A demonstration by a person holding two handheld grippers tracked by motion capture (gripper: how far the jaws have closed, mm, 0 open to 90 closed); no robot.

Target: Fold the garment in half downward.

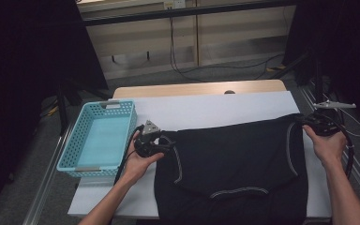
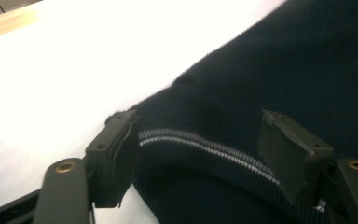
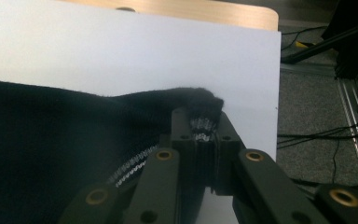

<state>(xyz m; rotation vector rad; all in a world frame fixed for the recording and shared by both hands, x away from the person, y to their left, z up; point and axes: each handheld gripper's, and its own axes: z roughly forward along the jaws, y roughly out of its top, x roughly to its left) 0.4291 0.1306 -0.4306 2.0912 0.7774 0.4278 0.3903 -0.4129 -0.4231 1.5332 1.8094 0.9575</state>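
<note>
A dark navy garment point(image 1: 234, 164) with thin white stitched trim lies spread on the white sheet point(image 1: 215, 110) over the table. My left gripper point(image 1: 168, 143) rests at the garment's left corner; in the left gripper view point(image 2: 200, 158) its jaws stand open on either side of the white-striped hem point(image 2: 205, 147). My right gripper point(image 1: 305, 122) is at the garment's far right corner. In the right gripper view point(image 3: 200, 126) its jaws are shut on that corner of dark fabric point(image 3: 191, 100).
A light blue plastic basket point(image 1: 101, 138) with nothing in it sits at the table's left edge, just left of my left hand. Bare white sheet lies beyond the garment, then a strip of wooden tabletop point(image 1: 197, 88). Cables run over the floor behind and to the right.
</note>
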